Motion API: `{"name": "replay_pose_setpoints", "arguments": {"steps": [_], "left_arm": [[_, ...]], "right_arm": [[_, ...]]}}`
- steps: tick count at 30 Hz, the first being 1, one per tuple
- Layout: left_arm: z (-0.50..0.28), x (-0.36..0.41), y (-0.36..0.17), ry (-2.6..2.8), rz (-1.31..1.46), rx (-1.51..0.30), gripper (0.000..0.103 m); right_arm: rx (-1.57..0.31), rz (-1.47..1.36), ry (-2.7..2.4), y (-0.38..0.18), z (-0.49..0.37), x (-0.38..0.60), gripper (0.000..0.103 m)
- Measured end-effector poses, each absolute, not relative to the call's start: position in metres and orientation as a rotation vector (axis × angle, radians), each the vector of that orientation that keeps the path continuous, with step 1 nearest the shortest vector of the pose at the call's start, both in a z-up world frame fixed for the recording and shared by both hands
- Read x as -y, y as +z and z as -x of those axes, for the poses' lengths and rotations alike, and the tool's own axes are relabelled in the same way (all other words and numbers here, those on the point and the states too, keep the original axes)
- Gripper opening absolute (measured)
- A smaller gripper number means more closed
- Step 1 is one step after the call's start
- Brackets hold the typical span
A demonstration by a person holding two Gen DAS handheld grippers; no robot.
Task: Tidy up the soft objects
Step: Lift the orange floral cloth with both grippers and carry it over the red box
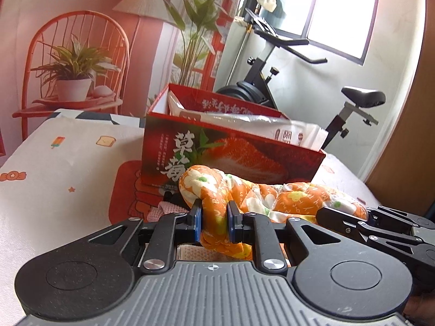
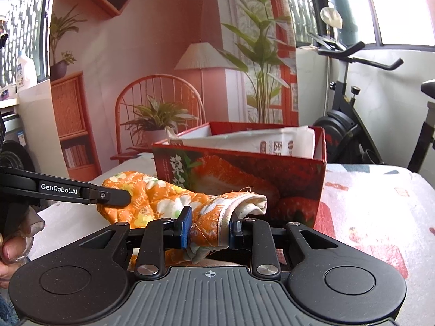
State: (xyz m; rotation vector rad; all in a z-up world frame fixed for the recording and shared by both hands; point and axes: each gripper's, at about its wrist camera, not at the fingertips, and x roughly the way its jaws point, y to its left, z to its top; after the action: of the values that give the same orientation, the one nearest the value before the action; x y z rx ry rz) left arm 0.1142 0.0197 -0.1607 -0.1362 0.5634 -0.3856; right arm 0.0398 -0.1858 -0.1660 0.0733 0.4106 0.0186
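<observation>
An orange flowered quilted cloth (image 1: 285,198) hangs stretched between my two grippers, in front of a red strawberry box (image 1: 231,152). My left gripper (image 1: 214,218) is shut on one end of the cloth. My right gripper (image 2: 209,226) is shut on the other end of the cloth (image 2: 168,201), where its white lining shows. The right gripper's fingers (image 1: 353,222) show at the right of the left wrist view, and the left gripper's finger (image 2: 108,197) shows at the left of the right wrist view. The box (image 2: 244,174) is open and holds white plastic packets (image 2: 258,141).
A bed with a white cartoon-print cover (image 1: 68,168) carries the box. A pink knit piece and a dark item (image 1: 168,203) lie under the cloth. An exercise bike (image 1: 312,87) stands behind the bed by the window. A printed backdrop of a chair and plants (image 1: 76,62) covers the wall.
</observation>
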Motion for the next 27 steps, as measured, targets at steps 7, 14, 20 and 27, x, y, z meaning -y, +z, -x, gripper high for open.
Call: {"name": "replay_pose_setpoints", "arguments": {"steps": [7,14,20,27], "left_arm": [[-0.119,-0.024,-0.146,-0.37,0.157,-0.537,0.019],[-0.138,-0.022,-0.107,-0.384,0.143,-0.45,0.019],[-0.169,-0.01,-0.064,-0.397,0.146,-0.35,0.019],[-0.212,0.012,-0.047,-0.394,0.177,-0.327,0.019]], "right_arm": [[-0.407,-0.041,0.041,-0.149,-0.051,0.184,0.023],[-0.391,-0.071,0.07,-0.108,-0.079,0.198,0.023],[-0.338,-0.066,0.07,-0.069,-0.116,0.216,0.023],[-0.327,-0.021,0.025,-0.052,-0.168,0.239,0.023]]}}
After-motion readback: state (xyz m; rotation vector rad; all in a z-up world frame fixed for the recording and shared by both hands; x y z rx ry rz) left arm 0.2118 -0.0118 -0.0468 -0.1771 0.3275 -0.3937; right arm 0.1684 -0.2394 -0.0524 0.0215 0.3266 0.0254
